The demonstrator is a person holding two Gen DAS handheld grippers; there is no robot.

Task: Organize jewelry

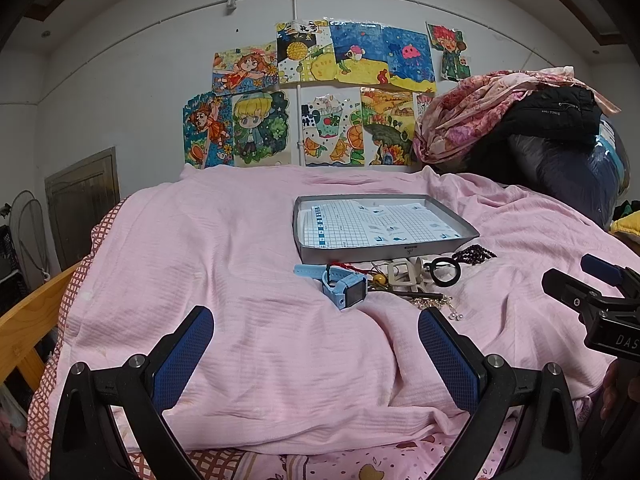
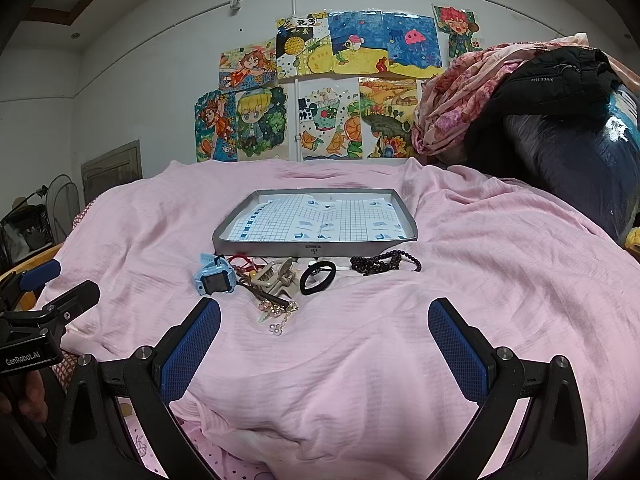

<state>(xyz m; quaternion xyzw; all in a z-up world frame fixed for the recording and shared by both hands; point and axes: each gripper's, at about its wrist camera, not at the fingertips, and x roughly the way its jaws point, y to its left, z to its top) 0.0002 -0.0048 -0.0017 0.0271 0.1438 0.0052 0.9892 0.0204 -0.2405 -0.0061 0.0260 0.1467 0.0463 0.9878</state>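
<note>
one grey tray [image 2: 224, 230] lined with grid paper, one blue watch [image 2: 214, 278], one black hair tie [image 2: 317, 277], one dark bead string [image 2: 384, 263], left claw [image 1: 316, 354] and right claw [image 2: 324, 344] both wide apart, empty

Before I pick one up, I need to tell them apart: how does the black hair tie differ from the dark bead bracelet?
The black hair tie is one smooth, plain band lying as an open ring; the dark bead bracelet is a string of small round beads bunched in loose coils. The hair tie lies among the clustered pieces, the bracelet off to their right. Both rest on the pink blanket in front of the grey tray, not in it.
</note>
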